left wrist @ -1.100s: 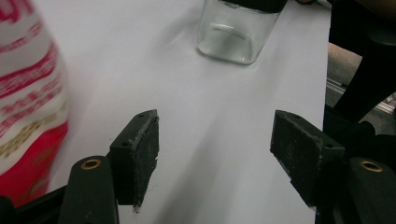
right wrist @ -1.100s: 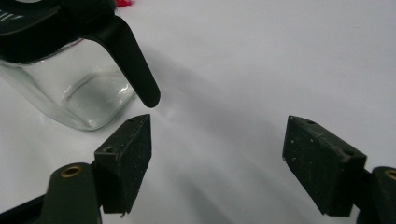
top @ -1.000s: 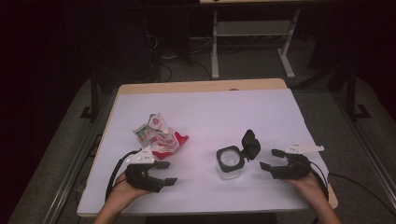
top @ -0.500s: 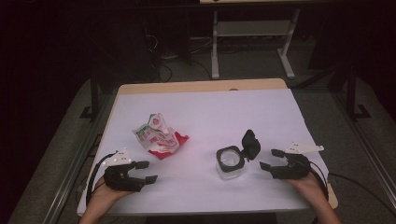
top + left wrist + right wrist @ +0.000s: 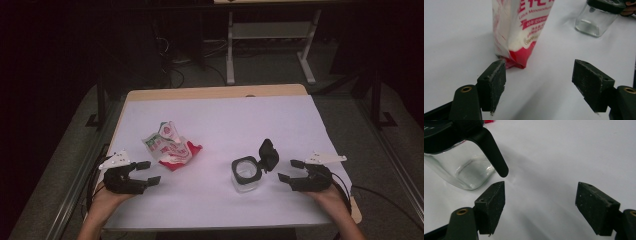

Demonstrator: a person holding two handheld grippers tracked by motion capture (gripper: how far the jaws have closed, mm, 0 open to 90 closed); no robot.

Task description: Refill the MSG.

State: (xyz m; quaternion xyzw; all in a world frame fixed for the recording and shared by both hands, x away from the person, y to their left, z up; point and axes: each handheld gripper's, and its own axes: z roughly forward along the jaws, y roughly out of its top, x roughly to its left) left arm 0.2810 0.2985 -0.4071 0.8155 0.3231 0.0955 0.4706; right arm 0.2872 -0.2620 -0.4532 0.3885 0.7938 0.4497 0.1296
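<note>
Pouch point(image 5: 169, 148) and open-lidded jar point(image 5: 246, 173) are left standing apart on the white table point(image 5: 225, 120), neither held. The left gripper point(image 5: 148, 172) has been drawn back from the pouch, its jaws just opening wider with nothing between them; the right gripper point(image 5: 291, 170) is kept spread and empty beside the jar, so a release is judged complete.

High view overhead; gripper views close, low; jar point(image 5: 246, 173) shared.

The red-and-white pouch point(image 5: 520, 27) bears small white print, too blurred to read
</note>
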